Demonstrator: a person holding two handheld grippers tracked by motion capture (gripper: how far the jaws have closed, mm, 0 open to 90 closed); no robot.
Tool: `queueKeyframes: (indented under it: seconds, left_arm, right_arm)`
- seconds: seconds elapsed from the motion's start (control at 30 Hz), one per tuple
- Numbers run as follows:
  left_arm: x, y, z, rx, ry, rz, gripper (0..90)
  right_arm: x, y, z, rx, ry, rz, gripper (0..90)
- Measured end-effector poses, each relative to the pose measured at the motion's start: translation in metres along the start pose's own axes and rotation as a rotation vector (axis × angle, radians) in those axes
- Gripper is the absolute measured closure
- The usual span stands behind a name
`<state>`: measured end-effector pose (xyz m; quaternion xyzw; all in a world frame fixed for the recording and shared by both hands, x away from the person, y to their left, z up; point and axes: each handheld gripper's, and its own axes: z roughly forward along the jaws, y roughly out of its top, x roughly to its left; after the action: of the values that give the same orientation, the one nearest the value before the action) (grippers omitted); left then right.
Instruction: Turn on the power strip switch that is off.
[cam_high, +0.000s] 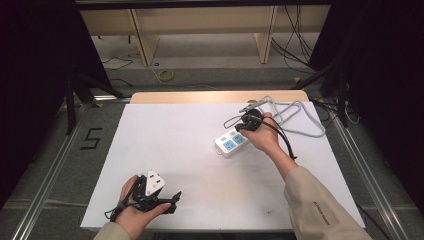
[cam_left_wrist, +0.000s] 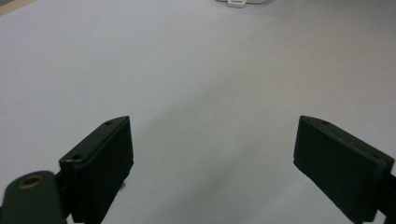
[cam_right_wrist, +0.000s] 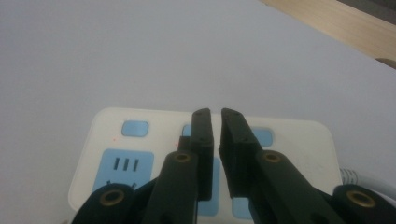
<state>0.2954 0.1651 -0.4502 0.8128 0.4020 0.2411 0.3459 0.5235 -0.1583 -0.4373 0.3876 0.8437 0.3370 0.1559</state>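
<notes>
A white power strip with blue socket faces lies on the white table top, right of centre. In the high view my right gripper hovers over the strip's far end. In the right gripper view its black jaws stand just above the strip, only a slim gap apart, with nothing between them. My left gripper rests near the table's front edge at the left. Its jaws are spread wide over bare table. The strip's near corner shows at the top of the left gripper view.
The strip's grey cable loops across the back right corner of the table. A strip of bare wood runs along the far edge, also visible in the right gripper view. Loose cables and wooden shelving legs lie on the floor beyond.
</notes>
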Motion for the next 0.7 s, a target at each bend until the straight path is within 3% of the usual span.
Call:
queueKeyframes:
  seconds: [0.47,0.7]
  left_arm:
    - [0.001,0.000,0.001,0.003,-0.004,-0.015,11.6]
    - [0.000,0.000,0.001,0.006,-0.001,-0.013,11.6]
  right_arm:
    - [-0.006,-0.031,-0.027,0.008,0.020,0.015,65.9]
    - [-0.009,-0.050,-0.046,-0.023,0.026,0.043,56.7]
